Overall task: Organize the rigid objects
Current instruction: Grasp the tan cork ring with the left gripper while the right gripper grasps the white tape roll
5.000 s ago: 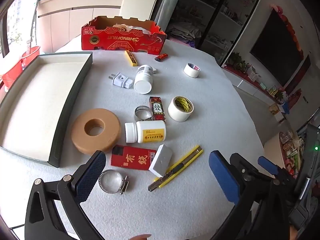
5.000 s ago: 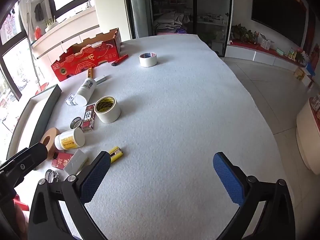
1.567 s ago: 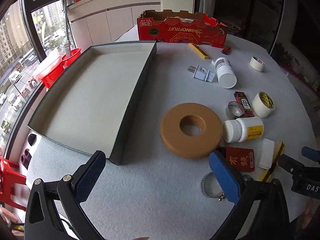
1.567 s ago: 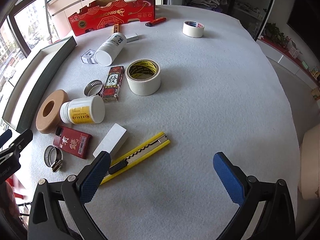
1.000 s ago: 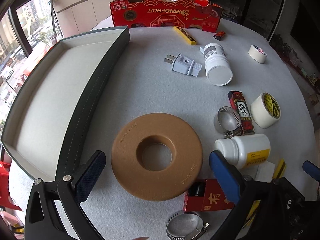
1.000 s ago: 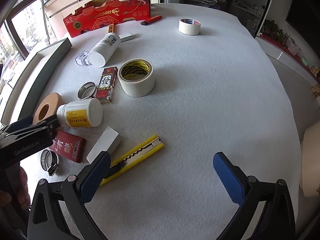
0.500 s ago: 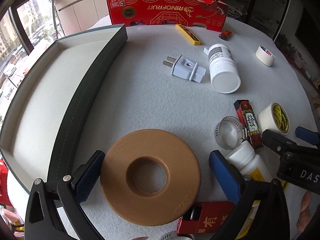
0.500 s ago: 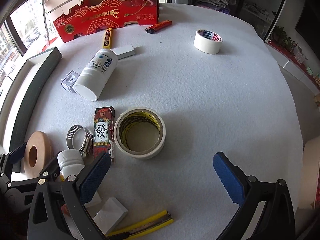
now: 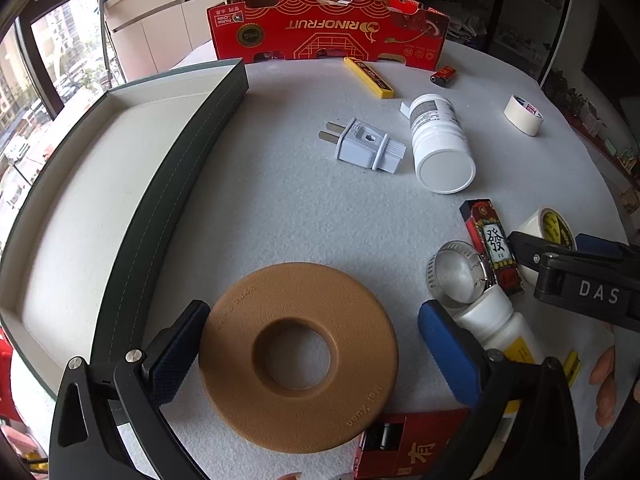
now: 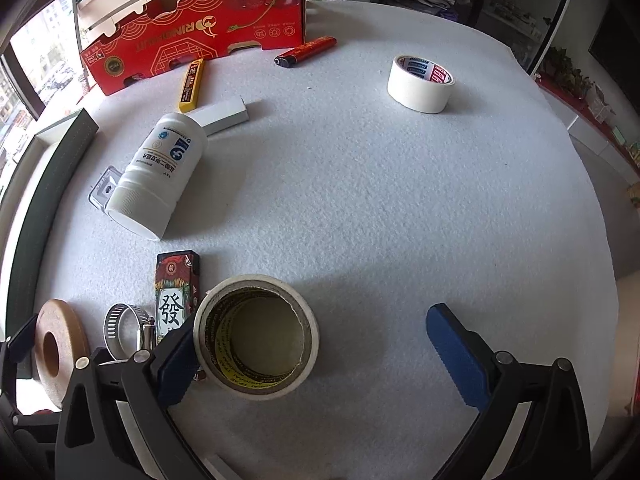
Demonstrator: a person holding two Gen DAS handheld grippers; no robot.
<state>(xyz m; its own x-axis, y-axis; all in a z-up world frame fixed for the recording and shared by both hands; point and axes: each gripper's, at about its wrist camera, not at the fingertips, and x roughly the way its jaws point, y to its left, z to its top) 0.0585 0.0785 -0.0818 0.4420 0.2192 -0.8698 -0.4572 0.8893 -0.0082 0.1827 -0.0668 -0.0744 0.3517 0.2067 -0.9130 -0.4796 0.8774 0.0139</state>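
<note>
A tan ring-shaped disc (image 9: pixel 298 356) lies flat on the grey felt table. My left gripper (image 9: pixel 312 344) is open with its fingers on either side of the disc; the left pad (image 9: pixel 176 360) is at the disc's edge. A cream tape roll with yellow print (image 10: pixel 256 334) stands on its end. My right gripper (image 10: pixel 316 356) is open around it; the left pad (image 10: pixel 176 360) touches the roll and the right pad (image 10: pixel 456 356) is well clear. The disc also shows in the right wrist view (image 10: pixel 60 348).
A dark-walled tray (image 9: pixel 168 184) lies left of the disc. Around are a white plug (image 9: pixel 366 146), a white bottle (image 9: pixel 440 144), a hose clamp (image 9: pixel 460 274), a red mahjong-print box (image 9: pixel 494 246), a small white bottle (image 9: pixel 500 336), a second tape roll (image 10: pixel 420 78), a lighter (image 10: pixel 306 52), and a red carton (image 9: pixel 328 28).
Both grippers have moved forward and down. The left now brackets the tan disc. The right has closed in on the yellow-print tape roll, which now sits between its fingers.
</note>
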